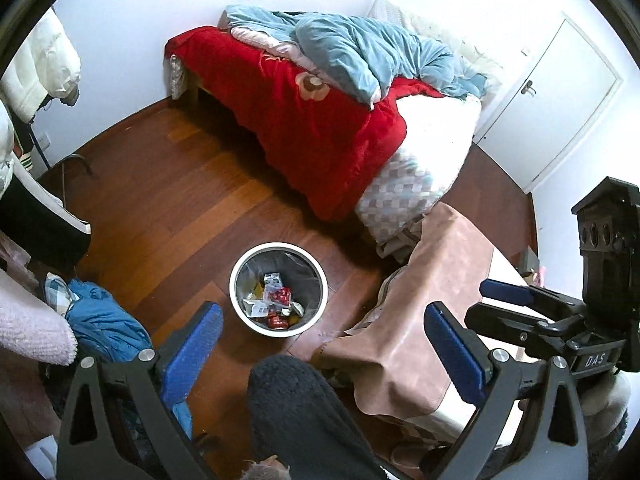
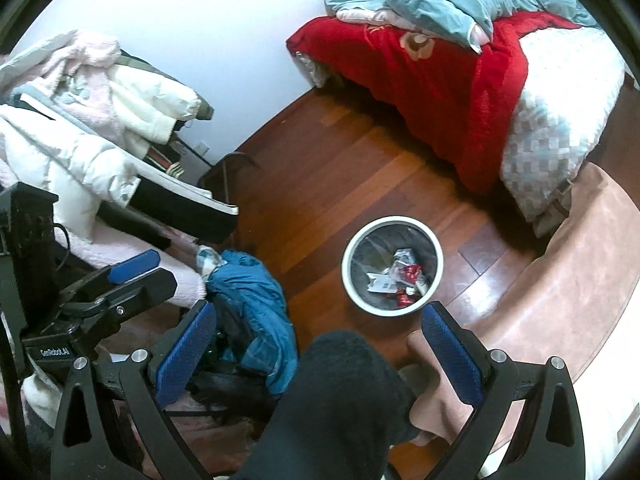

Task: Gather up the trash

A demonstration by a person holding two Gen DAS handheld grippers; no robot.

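A white-rimmed round trash bin (image 1: 240, 304) stands on the wooden floor, holding several wrappers and red packets (image 1: 276, 300). It also shows in the right wrist view (image 2: 352, 280) with the same trash (image 2: 404, 276) inside. My left gripper (image 1: 324, 344) is open and empty, held high above the floor, nearer me than the bin. My right gripper (image 2: 320, 344) is open and empty too, at a similar height. Each gripper shows in the other's view: the right one (image 1: 532, 304) at the right edge, the left one (image 2: 120, 276) at the left.
A bed with a red blanket (image 1: 304, 120) and blue quilt (image 1: 360, 52) fills the far side. A table with a tan cover (image 1: 420, 320) stands right of the bin. Piled clothes and a blue garment (image 1: 104, 324) lie left. A dark-trousered leg (image 1: 296, 408) is below.
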